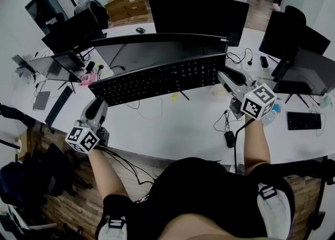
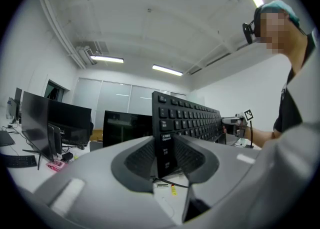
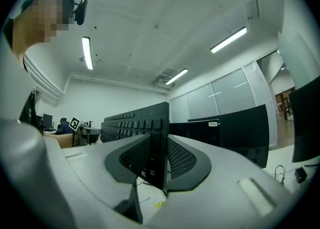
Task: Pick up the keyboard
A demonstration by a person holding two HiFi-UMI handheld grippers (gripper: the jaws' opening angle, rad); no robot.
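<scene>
— Two grippers head the list, nearest first. How does each one stand?
— Item 1, left gripper (image 1: 98,97), near left, marker cube toward the person. Its jaws are clamped on the left short end of the keyboard (image 1: 157,79). The left gripper view shows the black edge pinched between the ribbed pads (image 2: 138,162). Item 2, right gripper (image 1: 224,75), near right. Its jaws are likewise closed on the keyboard's right short end, with both pads (image 3: 182,159) pressing the edge.
— Item 3, the keyboard: where is it?
— Black, full-size, held in the air above the white table (image 1: 172,129), spanning from one gripper to the other. It is tipped up so the keys face the person.
— What lies on the table itself?
— Item 4, a small yellow object (image 1: 174,96) below the keyboard, kind not discernible. Item 5, a second keyboard (image 1: 58,105), flat, on the left. Item 6, a compact keyboard (image 1: 303,121), flat, on the right.
— And beyond those?
— Item 7, a curved monitor (image 1: 162,45), just behind the held keyboard, screen dark. Item 8, another dark monitor (image 1: 199,16), farther back. Item 9, a mouse (image 1: 140,30), far left of that monitor. Item 10, cardboard boxes (image 1: 125,3), farthest, on the left.
</scene>
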